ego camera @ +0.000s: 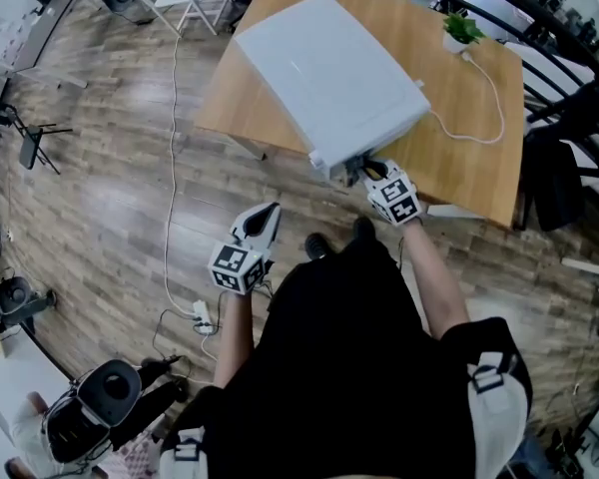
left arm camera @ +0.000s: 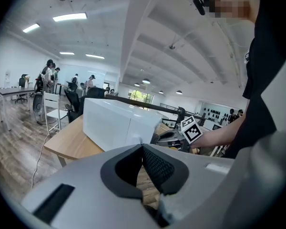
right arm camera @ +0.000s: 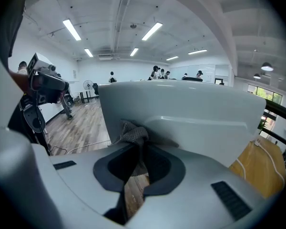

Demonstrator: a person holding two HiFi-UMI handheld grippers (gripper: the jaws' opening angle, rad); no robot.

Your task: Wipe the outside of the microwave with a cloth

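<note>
The right gripper (right arm camera: 141, 146) clamps a crumpled grey cloth (right arm camera: 133, 133) against the boxy white microwave (ego camera: 324, 73); the left gripper (left arm camera: 143, 148), jaws together and empty, hangs apart from the microwave.

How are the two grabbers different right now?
The right gripper pinches a cloth; the left gripper pinches nothing. The right gripper is up against the microwave; the left gripper hangs apart from it, over the floor. Both have their jaws together.
</note>
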